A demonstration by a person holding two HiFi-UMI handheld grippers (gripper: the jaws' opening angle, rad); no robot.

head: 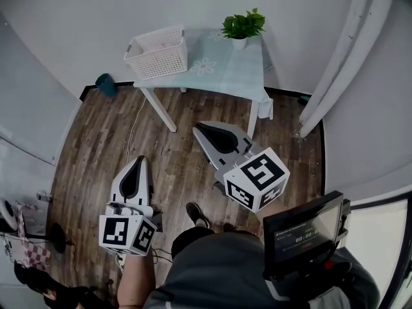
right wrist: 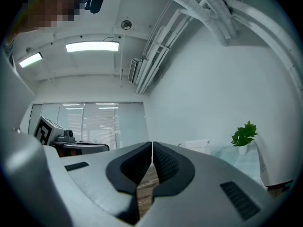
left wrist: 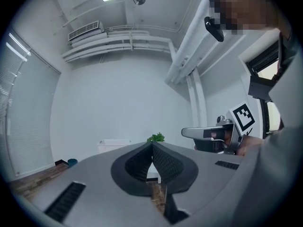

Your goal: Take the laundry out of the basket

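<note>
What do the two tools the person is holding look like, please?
The left tool and right tool have pale grey, tapering shells with black ribbed pads. Each carries a white cube printed with black square markers. The person wears dark grey clothing.

White basket [head: 158, 51], pale blue flower-print table [head: 222, 69], green plant [head: 243, 25].

Floor [head: 174, 166] open to table [head: 225, 69] — plant [head: 243, 26] flanks basket [head: 158, 51].
</note>
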